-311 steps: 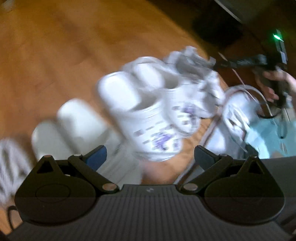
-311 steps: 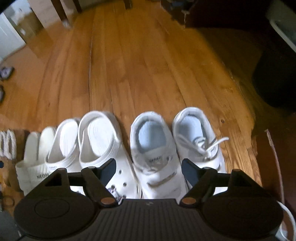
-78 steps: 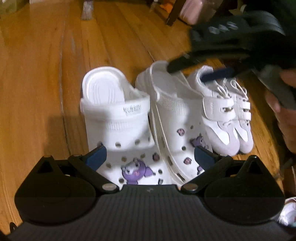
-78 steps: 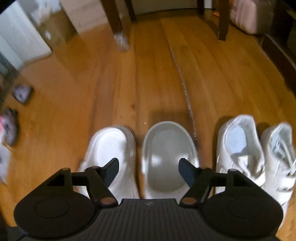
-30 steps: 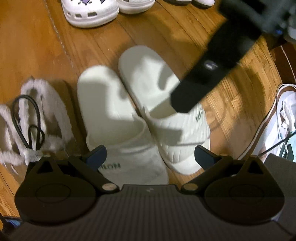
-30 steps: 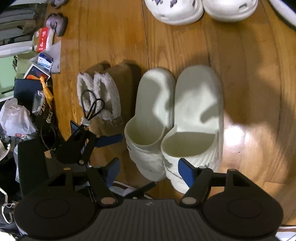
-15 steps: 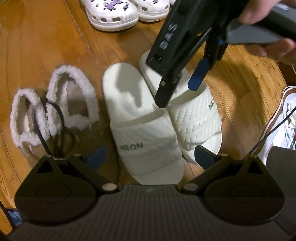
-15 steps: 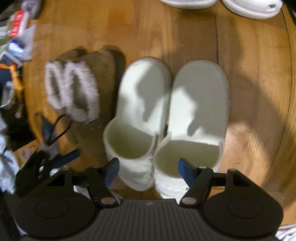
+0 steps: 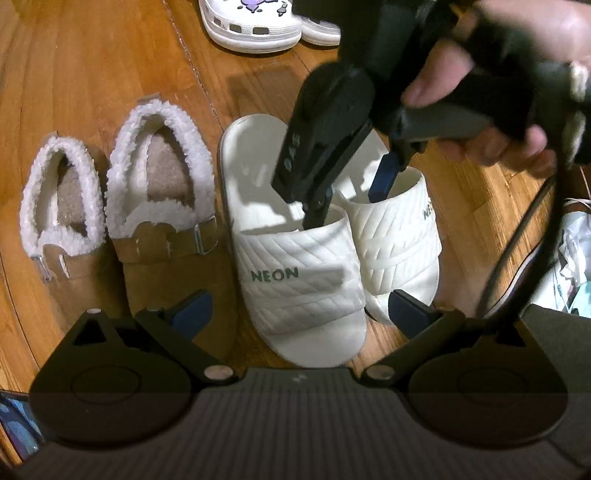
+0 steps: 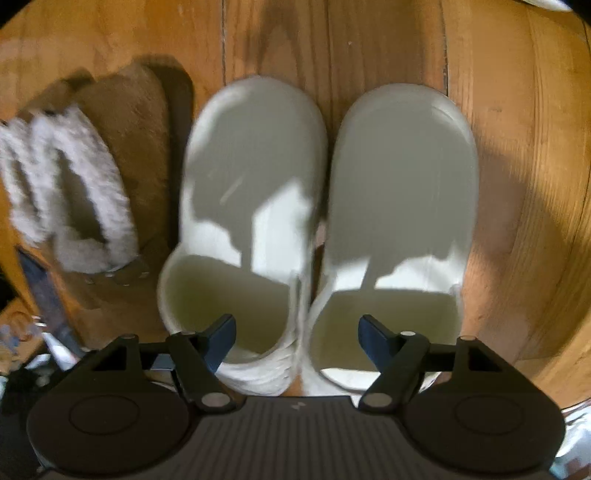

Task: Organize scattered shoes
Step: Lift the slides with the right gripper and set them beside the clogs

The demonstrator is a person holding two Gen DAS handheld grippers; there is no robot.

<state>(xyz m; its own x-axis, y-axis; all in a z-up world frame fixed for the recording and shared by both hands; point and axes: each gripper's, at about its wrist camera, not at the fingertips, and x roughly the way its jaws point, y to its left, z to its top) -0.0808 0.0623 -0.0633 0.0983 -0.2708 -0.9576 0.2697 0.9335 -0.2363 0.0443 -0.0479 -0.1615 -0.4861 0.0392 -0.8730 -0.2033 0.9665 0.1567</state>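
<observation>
Straddling: right tool (image 9: 352, 199) fingers inside both straps of white ribbed rubber NEON slides (image 9: 299, 273), jaws partway, just been closing, inner strap walls between, no press seen
Slides: side by side on wooden floor (image 9: 92, 74)
Left tool (image 9: 299, 314): open, empty, above slide toes
Neighbours: tan fleece-lined clogs (image 9: 159, 206) just beside

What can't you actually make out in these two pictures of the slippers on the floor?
- Left wrist view: the right gripper and the hand cover the heels of the white slides.
- Left wrist view: the clogs are cut off by the top edge.
- Right wrist view: the fleece-lined slippers are blurred.
- Whether the fingertips touch the slide straps: unclear in either view.
</observation>
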